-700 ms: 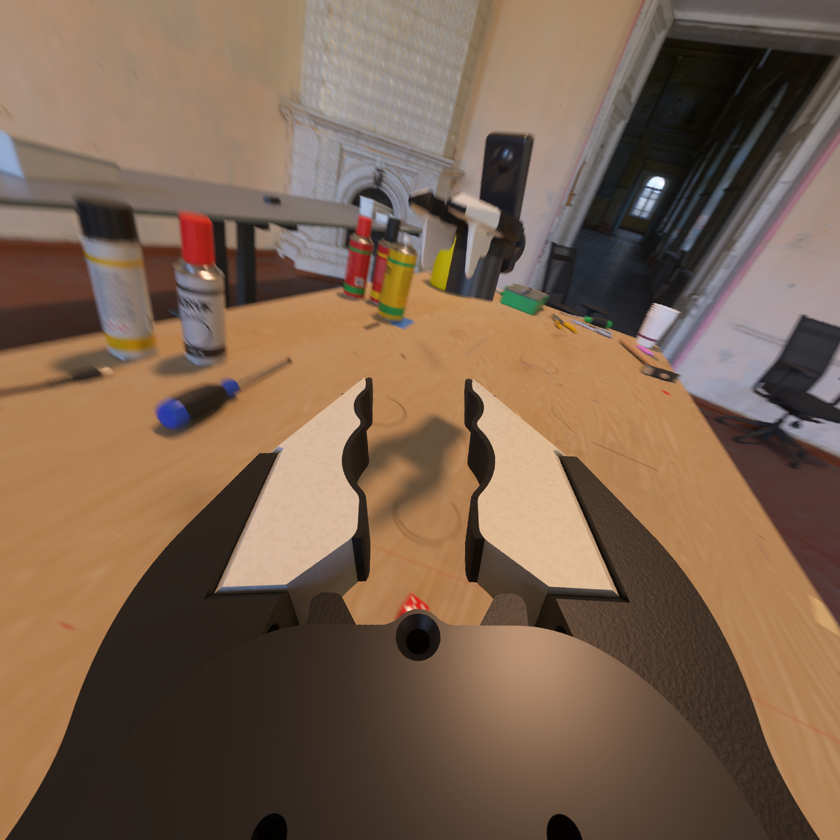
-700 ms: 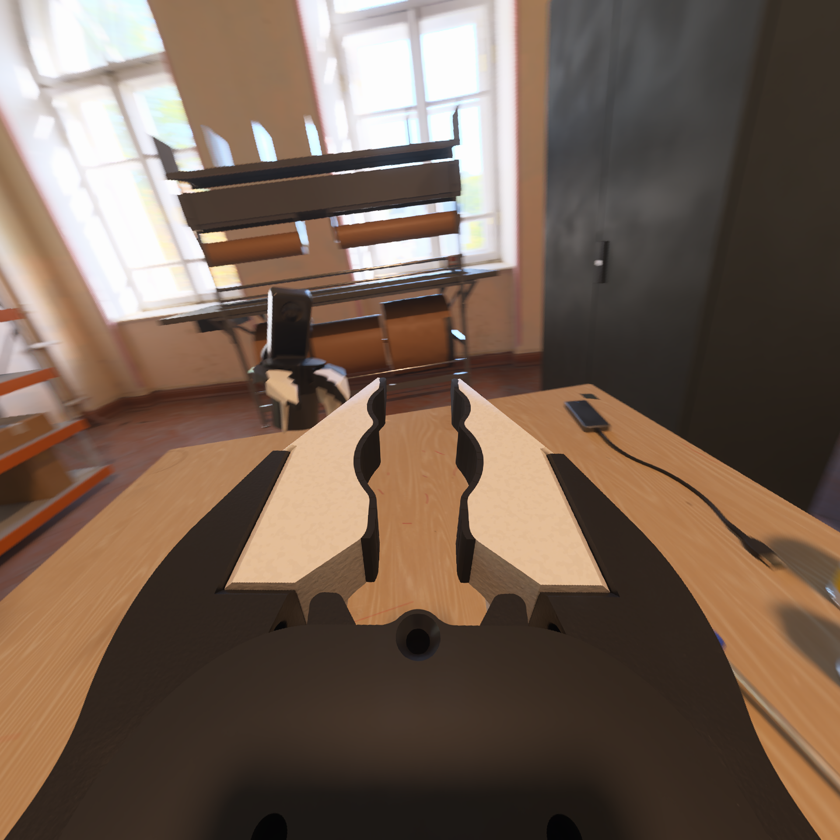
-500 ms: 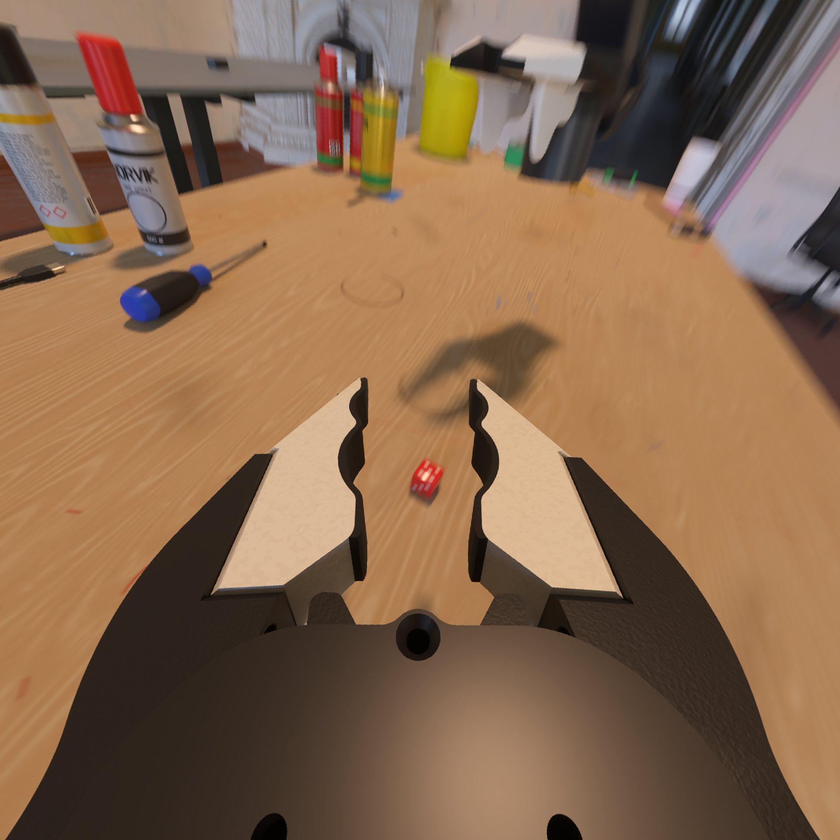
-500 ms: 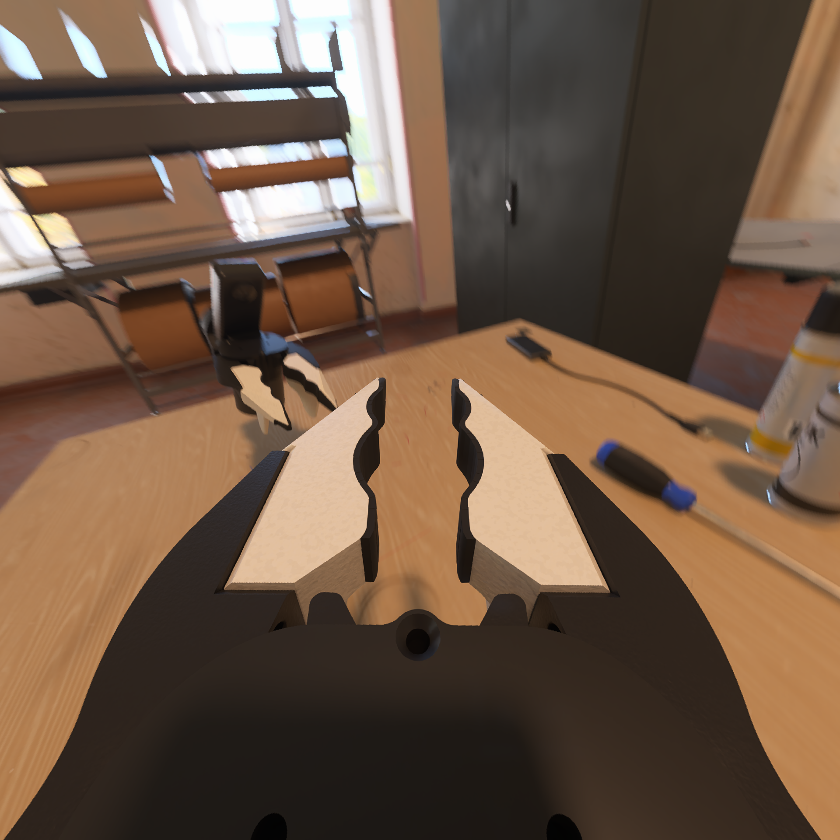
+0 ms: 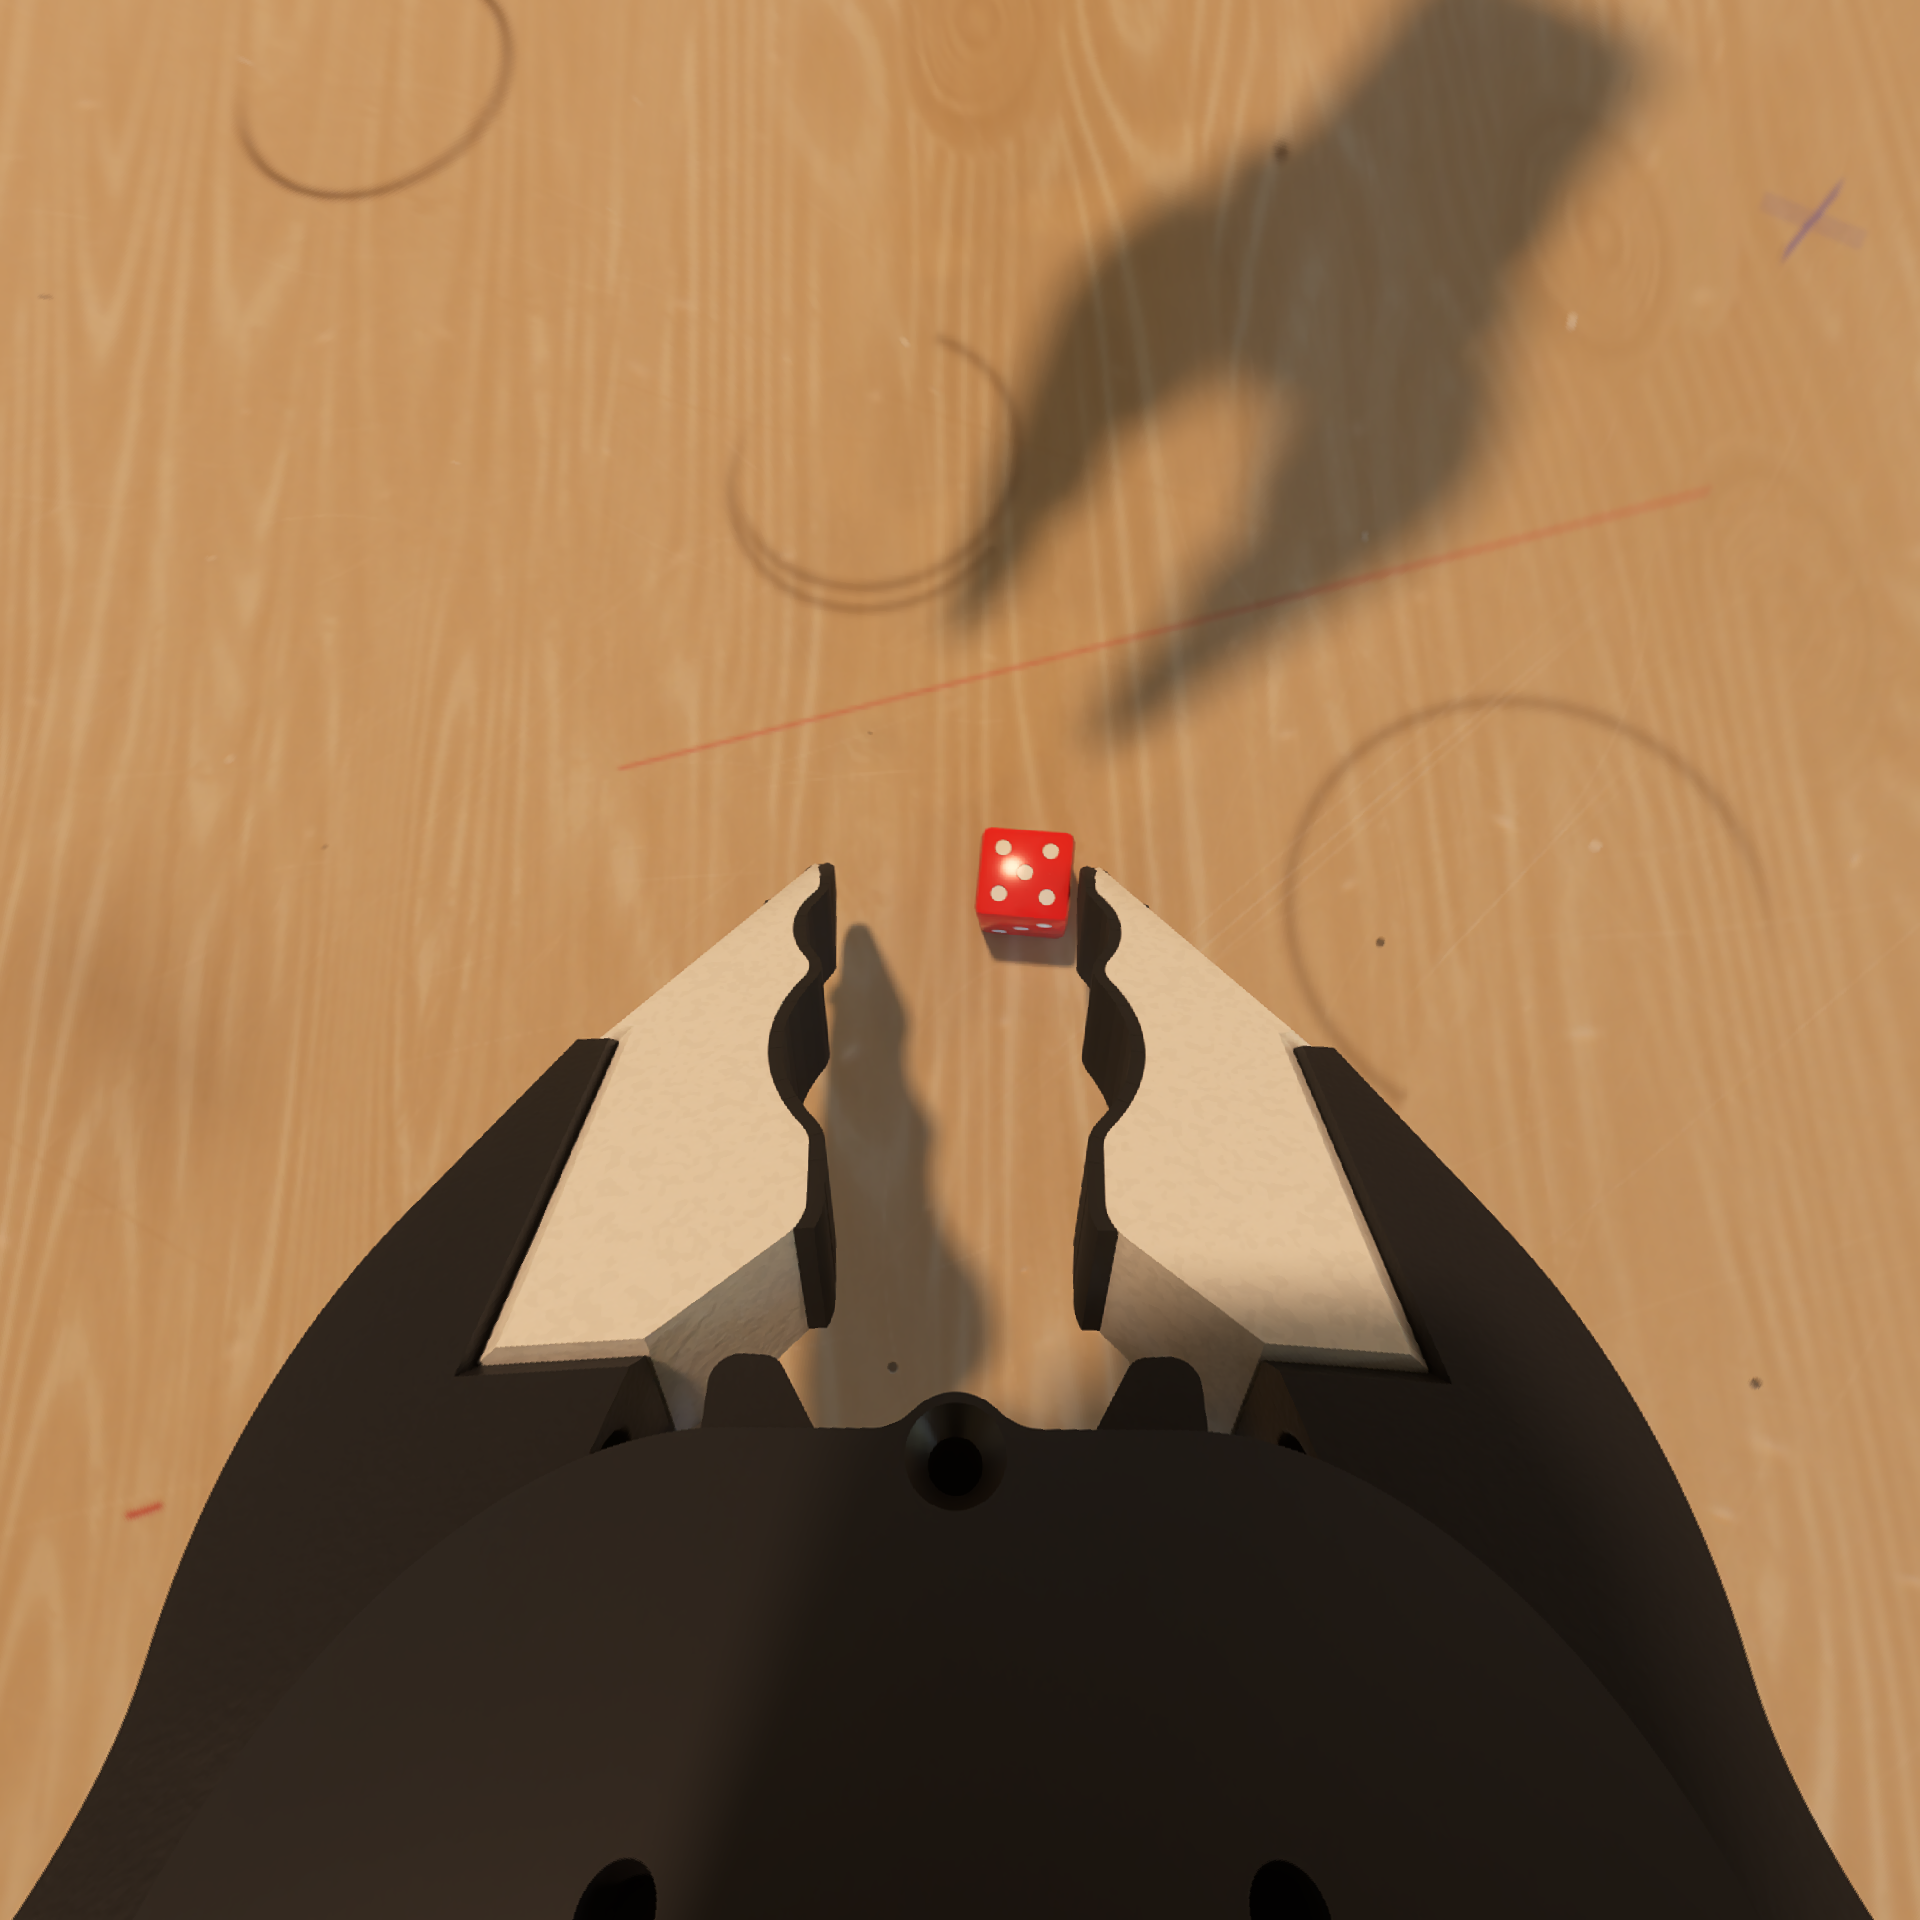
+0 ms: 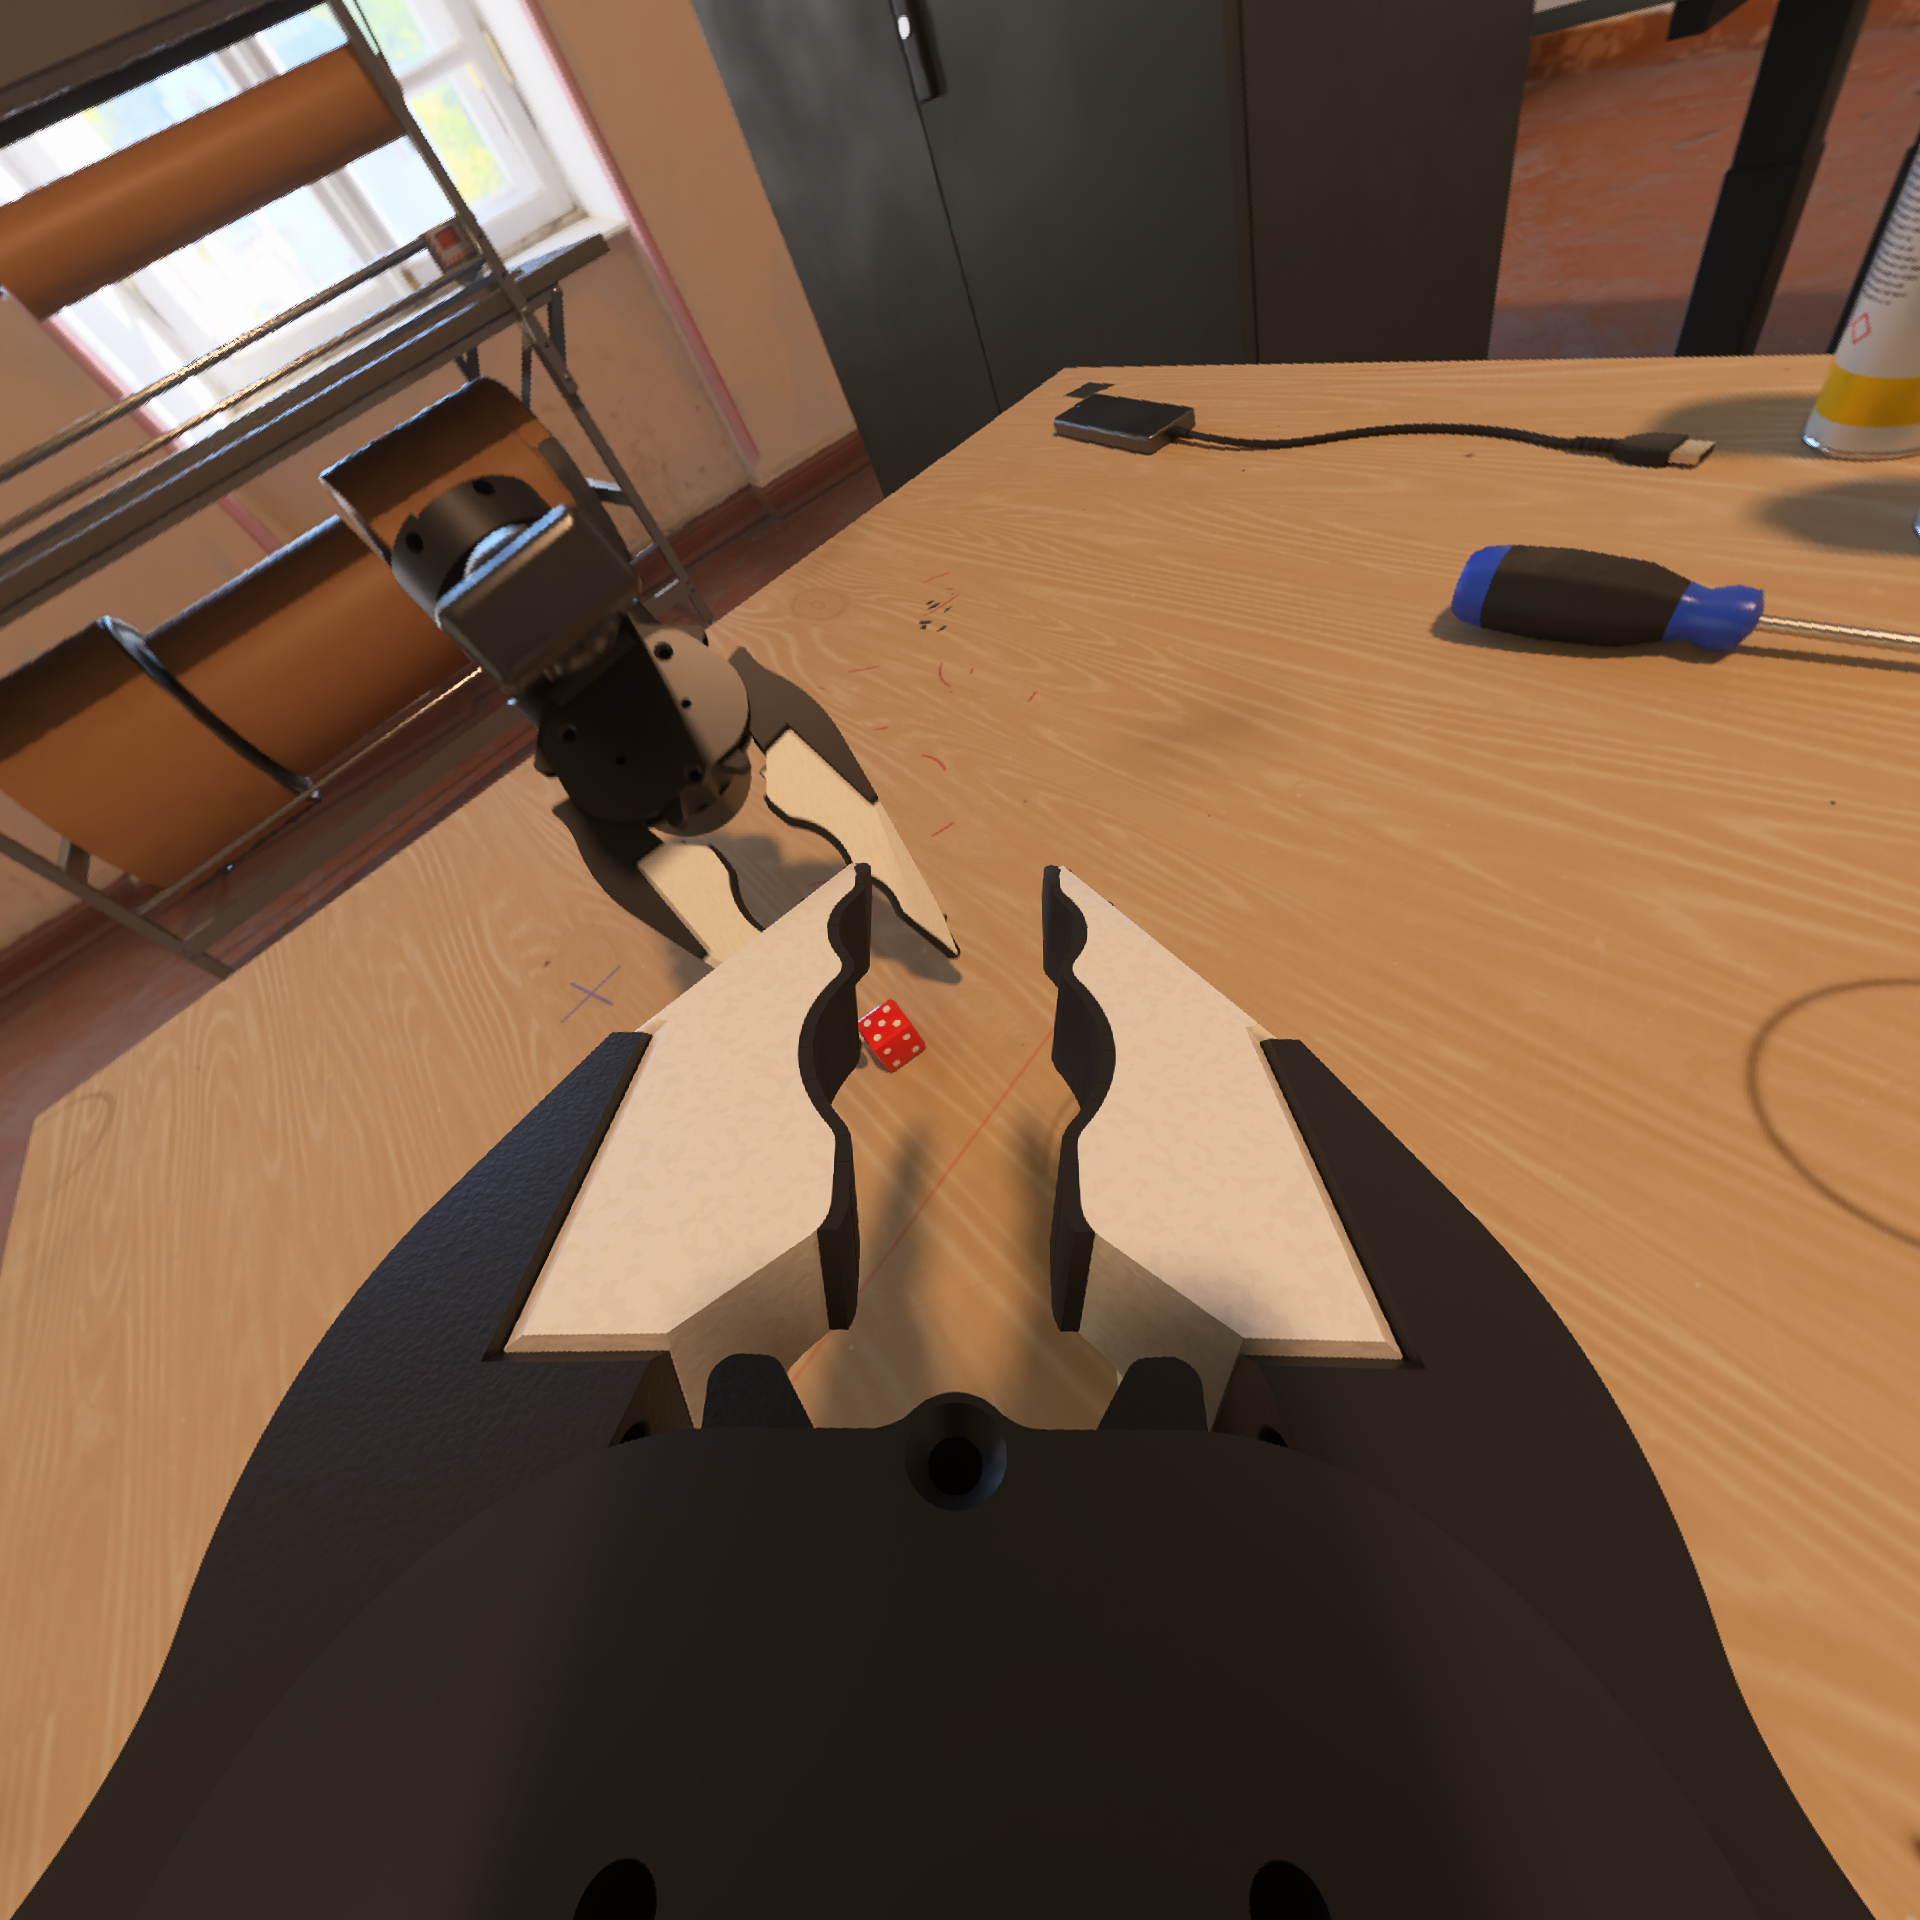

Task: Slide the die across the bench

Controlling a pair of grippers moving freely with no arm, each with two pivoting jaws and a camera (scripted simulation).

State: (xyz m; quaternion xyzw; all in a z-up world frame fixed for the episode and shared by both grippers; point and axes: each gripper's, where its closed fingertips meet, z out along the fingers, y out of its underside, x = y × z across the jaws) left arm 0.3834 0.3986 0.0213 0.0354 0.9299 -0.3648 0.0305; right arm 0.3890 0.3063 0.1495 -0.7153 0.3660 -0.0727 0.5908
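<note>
Left gripper (image 5: 954, 868) points down at the bench (image 5: 312, 727), jaws parted wide, nothing held. Red die (image 5: 1024, 881) sits at frame centre, just beside the right fingertip; contact unclear.

Right gripper (image 6: 951, 873) likewise spread, empty. The die lies beside its left finger, low on the bench. Beyond, centre left: the left gripper. Upper right: a blue-black screwdriver (image 6: 1605, 597), then a cable with a dark box (image 6: 1122, 421).

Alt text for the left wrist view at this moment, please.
The open left gripper points steeply down at a wooden bench, with a small red die resting just inside its right fingertip. A gripper's shadow falls on the ring-marked wood beyond.
</note>
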